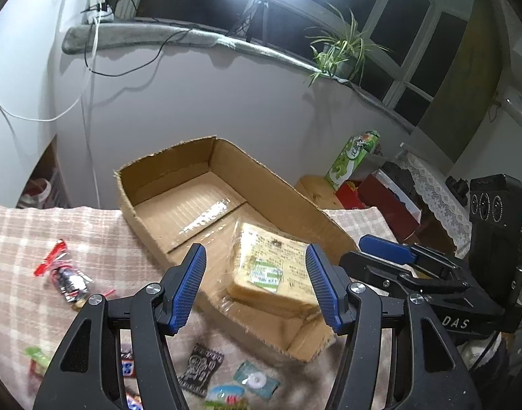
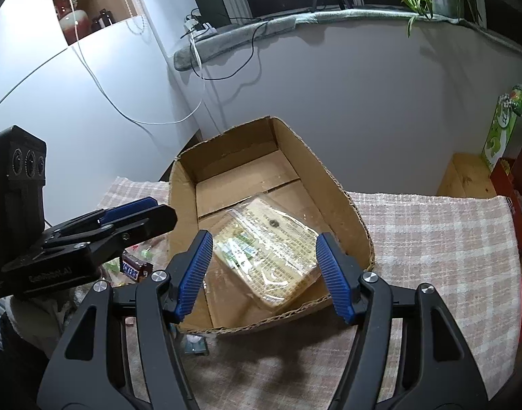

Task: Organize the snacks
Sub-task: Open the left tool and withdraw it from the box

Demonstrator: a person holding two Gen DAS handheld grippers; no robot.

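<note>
Task looks barely started: only the bread pack lies in the box, at its near end, w/ the rest of the box floor bare. Left claw and right claw both hang spread wide above the box's near edge, holding nothing.

Still out on the tabletop: red-tied candy bag, black sachet, teal packet, Snickers bar, plus a green-wrapped item at far left, too blurred to name.

Left view shows most of that loose pile; right view catches only the Snickers and a packet or two by the box, but shows the bare cloth to the box's right.
</note>
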